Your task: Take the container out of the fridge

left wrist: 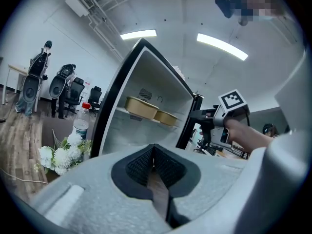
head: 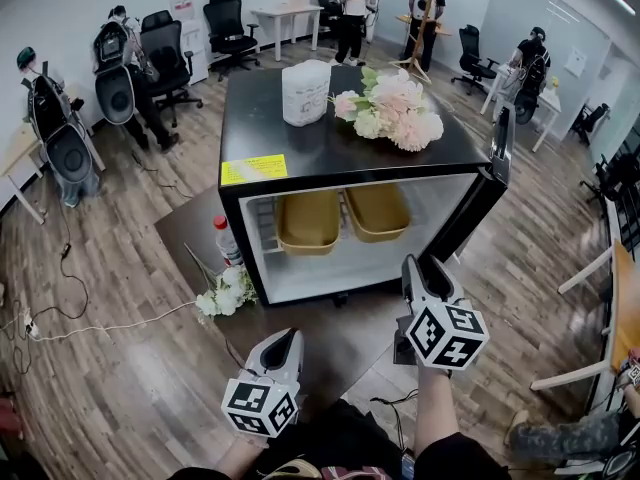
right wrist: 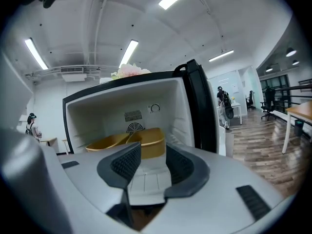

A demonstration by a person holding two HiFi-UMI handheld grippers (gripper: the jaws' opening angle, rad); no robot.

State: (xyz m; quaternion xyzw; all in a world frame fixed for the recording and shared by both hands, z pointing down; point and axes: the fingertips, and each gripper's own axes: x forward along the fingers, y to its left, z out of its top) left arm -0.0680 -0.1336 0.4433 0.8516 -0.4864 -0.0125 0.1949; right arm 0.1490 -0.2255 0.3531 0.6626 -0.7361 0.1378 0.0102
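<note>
the right tan container (head: 377, 211) sits just beside the left tan container (head: 308, 220) on the fridge (head: 262, 118) shelf, frame centre. the right claw (head: 415, 268) is spread and empty in front of it; the left claw (head: 285, 340) is pressed together. going in, a jaw could shove the neighbour or clip the door (head: 500, 143).

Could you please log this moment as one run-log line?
fridge: door open | containers: two inside, untouched | right gripper: open, empty, facing fridge | left gripper: shut, empty
</note>
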